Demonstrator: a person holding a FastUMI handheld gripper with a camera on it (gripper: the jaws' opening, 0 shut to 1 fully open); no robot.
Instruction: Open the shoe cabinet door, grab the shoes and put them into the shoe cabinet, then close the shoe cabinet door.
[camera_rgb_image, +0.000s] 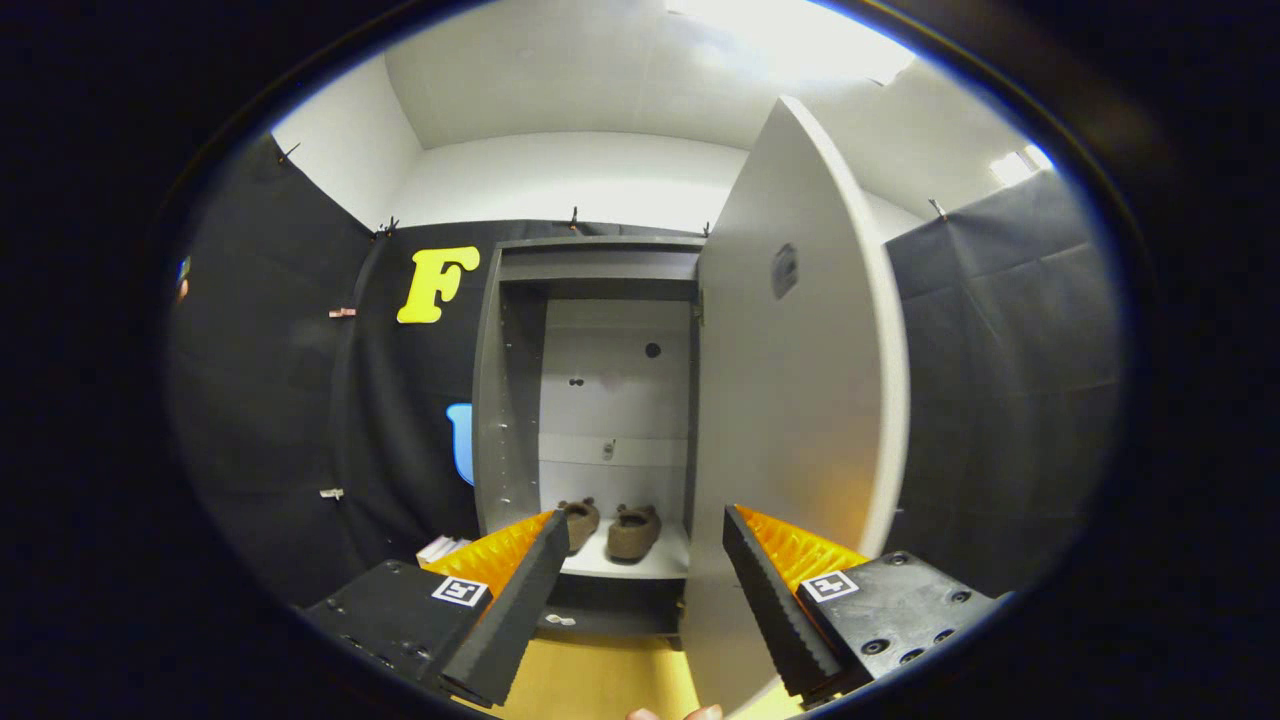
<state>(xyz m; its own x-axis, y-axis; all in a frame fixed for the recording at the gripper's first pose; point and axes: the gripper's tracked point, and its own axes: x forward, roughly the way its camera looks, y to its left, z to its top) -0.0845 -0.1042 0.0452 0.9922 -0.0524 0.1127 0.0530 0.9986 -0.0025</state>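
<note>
1. Tool (645, 560) sat nearest the camera, fingers spread wide apart and gripping nothing; the door's lower edge stood between them, closer to the right finger.
2. Shoe cabinet (590, 400) stood beyond the fingers against the booth wall, interior exposed.
3. Cabinet door (800, 400) was swung open, hinged on the cabinet's right side.
4. Pair of brown shoes (610, 527) rested side by side on the bottom shelf (630, 562) inside the cabinet.
5. Fingertips of a hand (675, 714) showed just below the door.
</note>
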